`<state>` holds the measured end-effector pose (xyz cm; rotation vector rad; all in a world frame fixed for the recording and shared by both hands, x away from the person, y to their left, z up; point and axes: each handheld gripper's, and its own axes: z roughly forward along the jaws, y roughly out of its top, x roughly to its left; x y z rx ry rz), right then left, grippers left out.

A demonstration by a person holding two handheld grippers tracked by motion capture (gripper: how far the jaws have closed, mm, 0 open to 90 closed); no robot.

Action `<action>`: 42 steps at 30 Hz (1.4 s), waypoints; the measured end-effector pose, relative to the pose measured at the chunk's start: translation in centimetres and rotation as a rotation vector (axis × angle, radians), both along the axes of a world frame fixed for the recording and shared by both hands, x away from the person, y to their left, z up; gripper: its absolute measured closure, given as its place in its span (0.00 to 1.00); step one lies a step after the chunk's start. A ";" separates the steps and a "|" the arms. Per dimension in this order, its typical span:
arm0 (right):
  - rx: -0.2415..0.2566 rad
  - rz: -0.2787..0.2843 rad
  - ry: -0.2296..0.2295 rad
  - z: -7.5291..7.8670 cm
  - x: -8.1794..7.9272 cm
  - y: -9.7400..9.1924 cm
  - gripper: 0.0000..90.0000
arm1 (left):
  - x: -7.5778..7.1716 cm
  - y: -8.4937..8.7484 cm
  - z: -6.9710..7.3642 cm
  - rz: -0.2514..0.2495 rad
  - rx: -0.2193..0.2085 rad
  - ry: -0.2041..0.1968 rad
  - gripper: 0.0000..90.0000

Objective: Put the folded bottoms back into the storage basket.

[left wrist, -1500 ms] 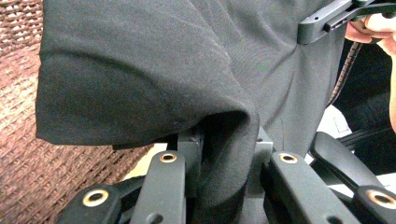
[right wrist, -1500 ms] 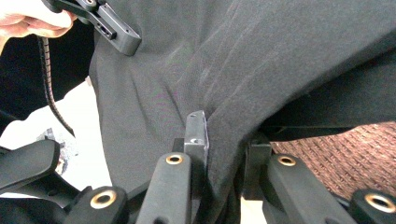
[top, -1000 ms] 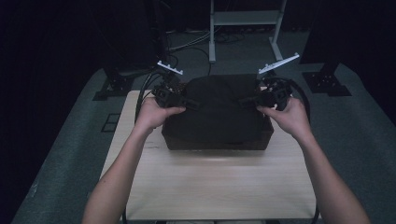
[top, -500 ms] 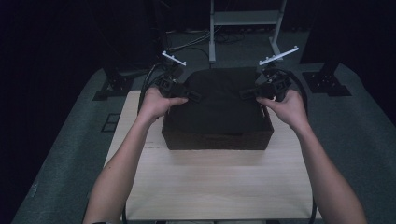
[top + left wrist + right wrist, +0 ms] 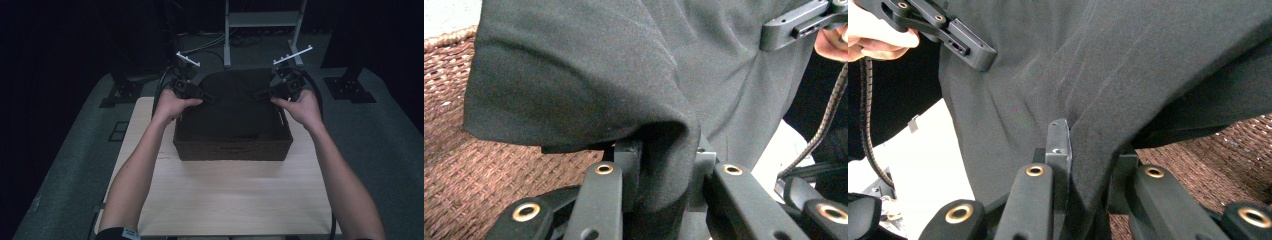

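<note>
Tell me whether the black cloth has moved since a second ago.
Yes. The black cloth, pinched in both claws, has been drawn toward the far side of the wicker basket; its near rim and front wall, covered before, are now bare.

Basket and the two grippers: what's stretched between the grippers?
In the high view, a black cloth stretches between the left gripper and right gripper, over the basket.

the black cloth (image 5: 232, 105) covers most of the woven basket (image 5: 233, 148), so its inside is hidden. folds of it hide the left gripper (image 5: 667, 165) fingertips and one right gripper (image 5: 1087, 160) finger. the desk (image 5: 235, 200) front edge is cut off.
</note>
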<state>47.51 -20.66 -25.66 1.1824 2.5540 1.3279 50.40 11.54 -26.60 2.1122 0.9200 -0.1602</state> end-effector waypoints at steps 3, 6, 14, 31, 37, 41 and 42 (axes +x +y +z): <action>0.007 -0.005 0.005 -0.3 0.4 0.0 0.85 | 0.6 0.1 -0.4 0.010 -0.001 0.006 0.82; 0.011 -0.011 0.016 -0.9 1.2 0.1 0.85 | 1.2 0.1 -0.8 0.018 -0.006 0.014 0.82; 0.010 -0.022 0.039 -1.7 2.4 0.1 0.85 | 2.2 0.1 -1.7 0.031 -0.004 0.028 0.82; 0.024 -0.027 0.077 -3.0 3.9 0.0 0.85 | 3.8 0.2 -3.2 0.055 0.001 0.059 0.82; 0.018 -0.036 0.093 -3.5 4.4 0.0 0.85 | 4.2 0.1 -3.7 0.063 -0.007 0.067 0.82; 0.016 -0.039 0.103 -3.9 4.8 0.1 0.85 | 4.6 0.2 -4.1 0.068 0.003 0.072 0.82; 0.015 -0.043 0.109 -4.1 5.0 0.2 0.85 | 4.8 0.1 -4.4 0.067 0.008 0.075 0.82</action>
